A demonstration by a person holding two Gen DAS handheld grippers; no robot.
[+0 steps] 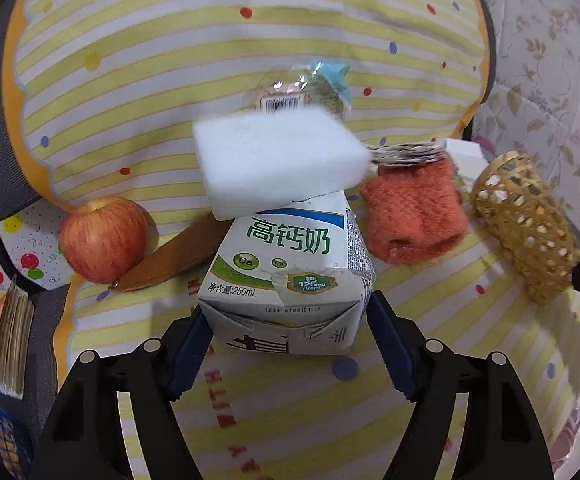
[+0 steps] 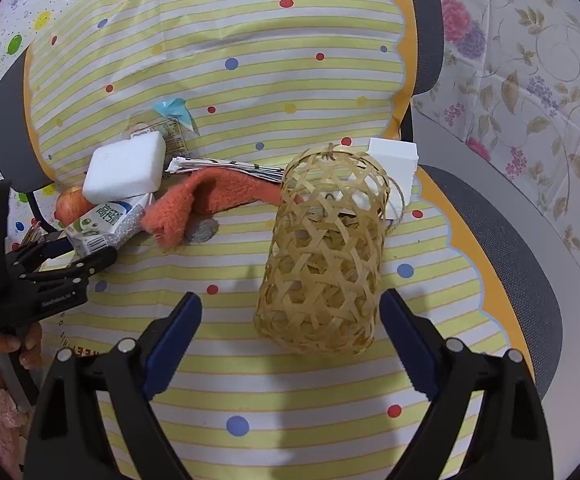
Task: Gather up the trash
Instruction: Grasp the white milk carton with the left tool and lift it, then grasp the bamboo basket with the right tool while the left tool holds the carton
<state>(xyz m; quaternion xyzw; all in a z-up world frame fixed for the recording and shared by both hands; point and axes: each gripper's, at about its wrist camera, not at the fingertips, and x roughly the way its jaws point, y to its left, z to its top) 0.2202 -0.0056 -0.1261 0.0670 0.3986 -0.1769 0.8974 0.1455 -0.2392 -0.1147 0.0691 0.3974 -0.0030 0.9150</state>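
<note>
The left gripper (image 1: 286, 344) has its jaws spread around the milk carton (image 1: 286, 272), not visibly clamping it; a white sponge (image 1: 278, 160) sits at the carton's 12 o'clock. The right gripper (image 2: 290, 344) is spread wide, with the basket (image 2: 324, 256) lying between and beyond its fingers at 12 o'clock.

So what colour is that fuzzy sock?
The sock is orange, clearest in the left wrist view.
</note>
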